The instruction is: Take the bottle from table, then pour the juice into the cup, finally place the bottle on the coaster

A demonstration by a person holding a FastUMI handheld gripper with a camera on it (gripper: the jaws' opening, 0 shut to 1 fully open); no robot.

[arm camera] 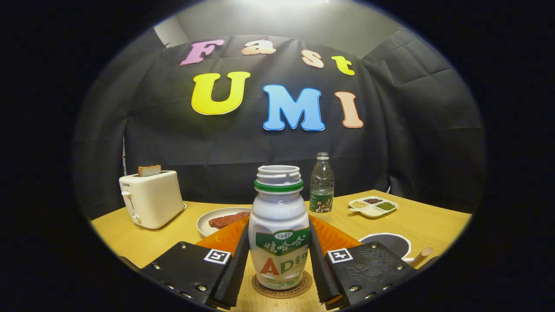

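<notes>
White plastic bottle (pixel 279 234), uncapped, green-collared, stands upright on the round coaster (pixel 282 289), between the fingers of the gripper (pixel 279 264). Both fingers lie against its sides, though firm pressure cannot be confirmed. Placement appears done; the sound step is to part the fingers evenly and retreat straight back, without tipping it. Plate (pixel 207 222) at ten o'clock, toaster (pixel 149 198) beyond; clear bottle (pixel 321 186) at one o'clock, divided dish (pixel 373 207) at two.

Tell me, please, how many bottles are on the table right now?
2. The white juice bottle stands on the round coaster between the gripper fingers. The clear bottle stands beyond it, beside the divided dish. Others could be hidden behind.
</notes>
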